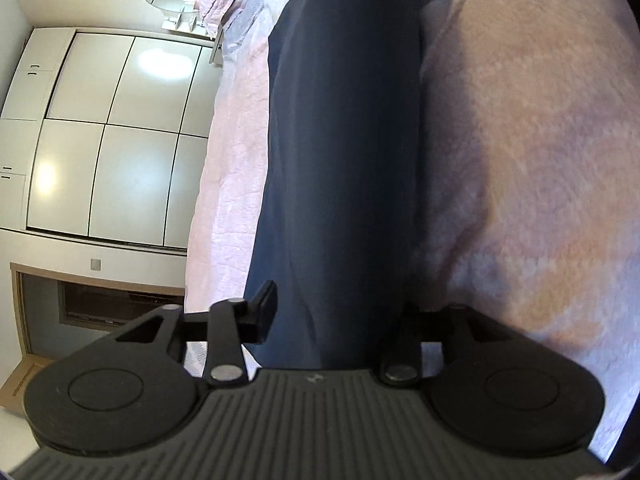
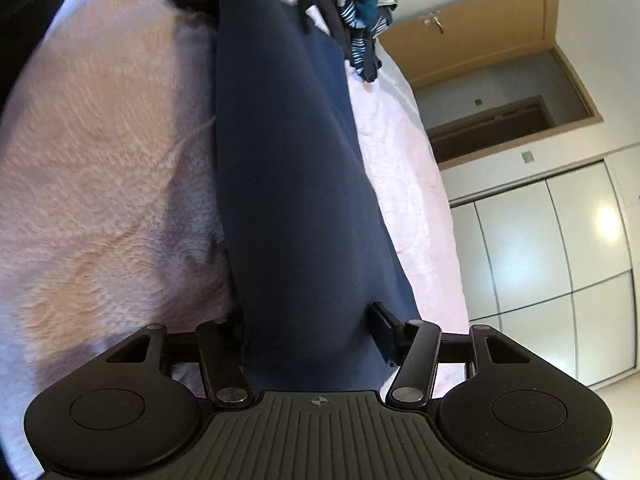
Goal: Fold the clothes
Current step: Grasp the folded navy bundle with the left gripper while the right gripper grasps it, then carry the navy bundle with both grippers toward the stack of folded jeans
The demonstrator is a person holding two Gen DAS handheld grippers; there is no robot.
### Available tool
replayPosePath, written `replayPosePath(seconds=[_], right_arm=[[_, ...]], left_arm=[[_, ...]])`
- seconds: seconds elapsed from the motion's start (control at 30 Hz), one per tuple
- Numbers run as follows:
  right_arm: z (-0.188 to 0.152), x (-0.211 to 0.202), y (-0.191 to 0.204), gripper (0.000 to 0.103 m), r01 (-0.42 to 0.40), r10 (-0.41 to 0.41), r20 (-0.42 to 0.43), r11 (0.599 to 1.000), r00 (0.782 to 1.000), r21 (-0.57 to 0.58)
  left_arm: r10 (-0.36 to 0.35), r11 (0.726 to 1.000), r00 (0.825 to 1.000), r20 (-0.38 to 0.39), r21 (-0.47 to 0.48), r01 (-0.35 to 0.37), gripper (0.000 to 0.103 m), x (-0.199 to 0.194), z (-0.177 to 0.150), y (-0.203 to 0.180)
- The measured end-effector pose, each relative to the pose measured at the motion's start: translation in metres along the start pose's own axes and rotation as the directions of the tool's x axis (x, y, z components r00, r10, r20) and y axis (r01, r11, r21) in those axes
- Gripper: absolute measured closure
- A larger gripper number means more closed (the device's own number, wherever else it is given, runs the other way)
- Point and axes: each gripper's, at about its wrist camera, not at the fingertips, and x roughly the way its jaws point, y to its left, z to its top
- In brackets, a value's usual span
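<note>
A bed (image 2: pixel 404 184) under a pale pink sheet carries everything. A fluffy pink blanket (image 2: pixel 100 168) lies on it, and a long navy garment (image 2: pixel 288 184) stretches just beside that blanket — a heap of dark and striped clothes (image 2: pixel 360 36) past the garment's far end.

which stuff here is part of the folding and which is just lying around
In the job:
navy garment
left gripper
right gripper

Lying about:
fuzzy pink blanket
pink bedsheet
striped clothes pile
white wardrobe
</note>
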Motion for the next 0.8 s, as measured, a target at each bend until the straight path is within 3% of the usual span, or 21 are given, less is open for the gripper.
replayPosePath(seconds=[0.1, 0.13, 0.17, 0.23, 0.33, 0.57, 0.8], right_arm=[[0.005, 0.01, -0.006, 0.057, -0.026, 0.026, -0.012, 1.0, 1.0, 0.015], [0.005, 0.01, -0.011, 0.065, -0.035, 0.035, -0.015, 0.999, 0.999, 0.02], [0.006, 0.006, -0.017, 0.069, -0.041, 0.041, -0.017, 0.999, 0.999, 0.024], [0.008, -0.003, -0.029, 0.072, -0.05, 0.051, -0.02, 0.998, 0.999, 0.033], [0.016, -0.017, -0.055, 0.073, -0.061, 0.062, -0.028, 0.998, 0.998, 0.025], [0.025, -0.047, -0.123, 0.073, -0.18, 0.187, -0.079, 0.98, 0.979, 0.089], [0.028, -0.066, -0.14, 0.073, -0.179, 0.193, -0.115, 0.976, 0.974, 0.127]], left_arm=[[-0.038, 0.999, 0.999, -0.01, 0.005, 0.038, 0.071, 0.004, 0.0, 0.004], [-0.054, 0.999, 0.998, -0.014, 0.002, 0.054, 0.082, 0.005, -0.001, 0.007], [-0.063, 0.998, 0.998, -0.011, 0.007, 0.063, 0.086, 0.003, -0.001, 0.011], [-0.079, 0.997, 0.997, -0.004, 0.018, 0.079, 0.088, -0.001, -0.002, 0.02], [-0.122, 0.992, 0.992, 0.015, 0.019, 0.121, 0.088, -0.009, -0.002, 0.045], [-0.193, 0.979, 0.979, 0.062, -0.053, 0.196, 0.088, -0.018, 0.008, 0.125], [-0.178, 0.982, 0.981, 0.076, -0.054, 0.183, 0.088, -0.036, 0.014, 0.137]])
